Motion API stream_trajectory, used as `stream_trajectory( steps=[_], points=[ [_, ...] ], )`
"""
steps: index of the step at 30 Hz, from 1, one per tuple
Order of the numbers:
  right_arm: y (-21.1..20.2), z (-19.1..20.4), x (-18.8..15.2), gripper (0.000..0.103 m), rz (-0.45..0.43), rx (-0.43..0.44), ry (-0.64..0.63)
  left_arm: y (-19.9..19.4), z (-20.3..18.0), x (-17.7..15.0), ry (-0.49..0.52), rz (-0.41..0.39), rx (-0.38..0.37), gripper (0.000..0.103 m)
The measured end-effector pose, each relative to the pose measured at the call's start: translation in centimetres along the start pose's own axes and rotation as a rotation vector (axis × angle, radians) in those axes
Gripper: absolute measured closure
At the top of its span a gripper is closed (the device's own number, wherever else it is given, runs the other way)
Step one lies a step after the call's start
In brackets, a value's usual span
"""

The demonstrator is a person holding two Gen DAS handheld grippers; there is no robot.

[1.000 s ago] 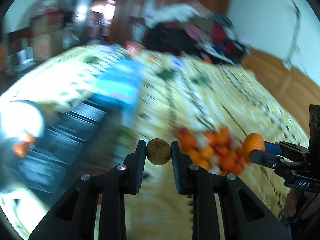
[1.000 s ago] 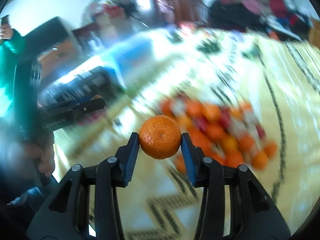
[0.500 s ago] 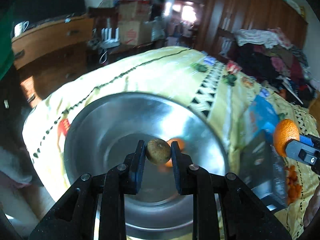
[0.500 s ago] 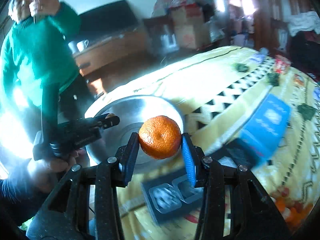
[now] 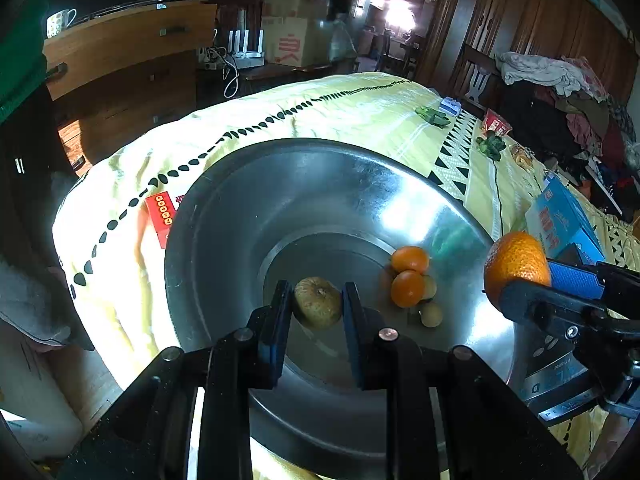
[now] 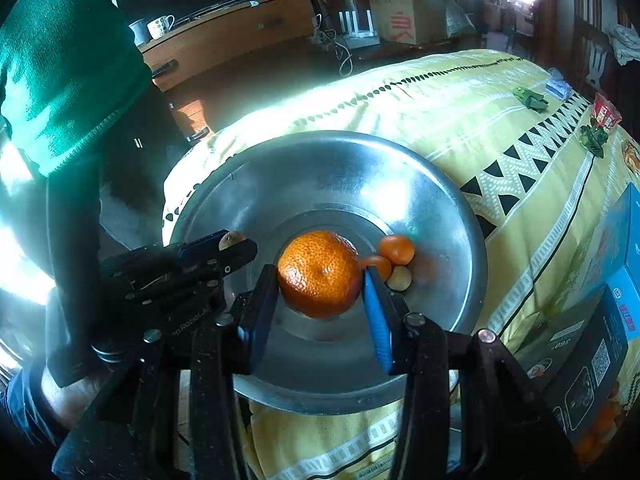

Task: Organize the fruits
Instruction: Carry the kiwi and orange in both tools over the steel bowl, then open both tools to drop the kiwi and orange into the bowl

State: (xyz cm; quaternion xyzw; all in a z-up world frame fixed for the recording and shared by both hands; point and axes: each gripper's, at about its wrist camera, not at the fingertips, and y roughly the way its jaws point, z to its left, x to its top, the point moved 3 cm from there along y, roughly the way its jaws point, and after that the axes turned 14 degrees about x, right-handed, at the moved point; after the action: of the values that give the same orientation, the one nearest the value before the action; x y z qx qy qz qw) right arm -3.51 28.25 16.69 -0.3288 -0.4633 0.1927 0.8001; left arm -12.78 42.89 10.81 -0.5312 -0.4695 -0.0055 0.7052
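Over the steel basin (image 5: 224,216), the left gripper (image 5: 316,308) pinches a small brownish fruit (image 5: 318,302), the right gripper (image 6: 320,280) a mandarin (image 6: 320,272) — both light, soft-skinned, best clasped across the middle.

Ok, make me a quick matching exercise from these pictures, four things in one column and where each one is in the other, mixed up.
Things:
1. large mandarin
2. brownish-green fruit
3. two small oranges
4. blue box

Places:
A. lying in the steel bowl
B. on the yellow bedspread, outside the bowl
C. clamped in the left gripper
D. clamped in the right gripper

Pairs: 1-D, 2-C, 3-A, 4-B
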Motion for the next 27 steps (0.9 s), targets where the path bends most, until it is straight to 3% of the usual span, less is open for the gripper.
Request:
stream_trajectory(
  steps=[7,10,16,21,27],
  points=[
    [0.4,0.0,-0.1,0.06,-0.002,-0.009,0.012,-1.8,-1.5,1.1,0.045,-0.064,-0.07,0.078],
    [0.7,0.0,-0.1,0.06,0.005,-0.01,0.017,-1.4,-2.5,1.4,0.073,-0.047,-0.097,0.078],
    [1.2,-0.2,-0.3,0.058,0.013,0.0,0.031,0.8,-1.6,0.6,0.047,0.013,-0.069,0.076],
    [1.3,-0.4,-0.2,0.058,0.012,0.002,0.027,0.5,-1.3,0.7,0.036,0.002,-0.061,0.067],
    [1.4,-0.5,-0.4,0.058,0.011,-0.004,0.027,0.4,-1.6,0.7,0.041,-0.002,-0.06,0.066]
  ],
)
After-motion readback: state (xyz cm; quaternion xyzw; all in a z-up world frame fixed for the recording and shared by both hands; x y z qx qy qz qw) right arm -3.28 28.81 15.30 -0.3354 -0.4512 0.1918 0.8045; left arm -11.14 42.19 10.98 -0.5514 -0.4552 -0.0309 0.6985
